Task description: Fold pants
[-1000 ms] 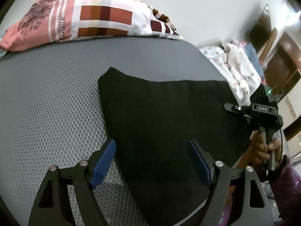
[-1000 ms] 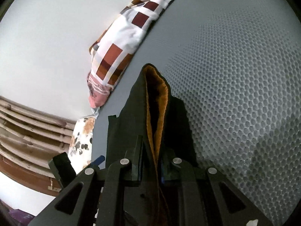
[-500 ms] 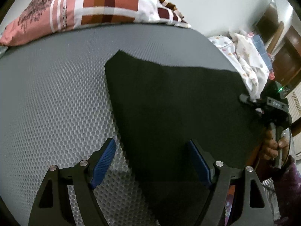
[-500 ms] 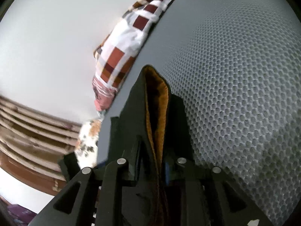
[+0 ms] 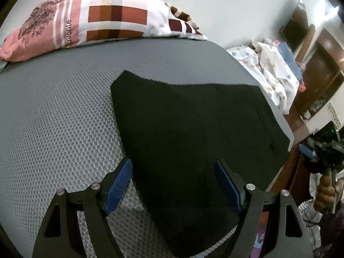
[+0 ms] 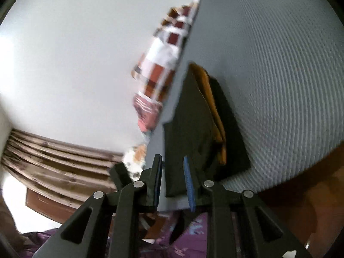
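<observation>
Black folded pants (image 5: 193,129) lie flat on the grey mesh mat (image 5: 53,129). My left gripper (image 5: 173,185) hangs open over their near end, its blue pads (image 5: 118,185) wide apart with cloth below the gap. In the right wrist view the pants (image 6: 189,129) show an orange lining (image 6: 212,111) along a fold. My right gripper (image 6: 173,181) is just off the mat's edge, its jaws slightly apart with nothing between them. From the left wrist view the right gripper (image 5: 318,150) sits beyond the mat's right edge, held by a hand (image 5: 325,191).
A checked red and white pillow (image 5: 107,21) lies along the mat's far edge by the white wall. A heap of white printed cloth (image 5: 268,71) and dark wooden furniture (image 5: 322,68) stand past the right edge. Wooden slats (image 6: 53,161) show at the left.
My right gripper has let go of the pants' edge and drawn back off the mat to the right. The pants now lie flat. The left gripper has stayed open in place.
</observation>
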Demonstrator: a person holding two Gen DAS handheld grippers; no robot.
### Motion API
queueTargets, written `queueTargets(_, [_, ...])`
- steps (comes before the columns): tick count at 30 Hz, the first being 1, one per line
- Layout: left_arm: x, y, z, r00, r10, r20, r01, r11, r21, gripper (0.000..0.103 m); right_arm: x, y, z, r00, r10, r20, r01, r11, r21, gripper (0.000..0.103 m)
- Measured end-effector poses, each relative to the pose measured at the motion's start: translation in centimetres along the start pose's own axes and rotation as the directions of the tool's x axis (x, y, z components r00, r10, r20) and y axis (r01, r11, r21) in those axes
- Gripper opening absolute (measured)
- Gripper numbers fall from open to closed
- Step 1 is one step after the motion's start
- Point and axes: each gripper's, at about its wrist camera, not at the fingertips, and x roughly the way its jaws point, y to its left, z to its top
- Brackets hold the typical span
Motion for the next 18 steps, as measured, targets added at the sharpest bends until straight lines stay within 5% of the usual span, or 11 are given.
queueTargets(8, [-0.4,1.5,-0.6,1.000,-0.018,-0.018,0.017,0.996,-0.086,0.079,2.6,-0.5,-0.7,0.991,-0.135,0.003,0.135,0.990,-0.033,0.021])
queueTargets(18, [-0.4,1.8,-1.1,0.999,-0.033,-0.029,0.029,0.993,-0.114,0.079,4.1,-1.4,1.5,0.987,-0.161,0.003,0.161,0.986,0.037,0.027])
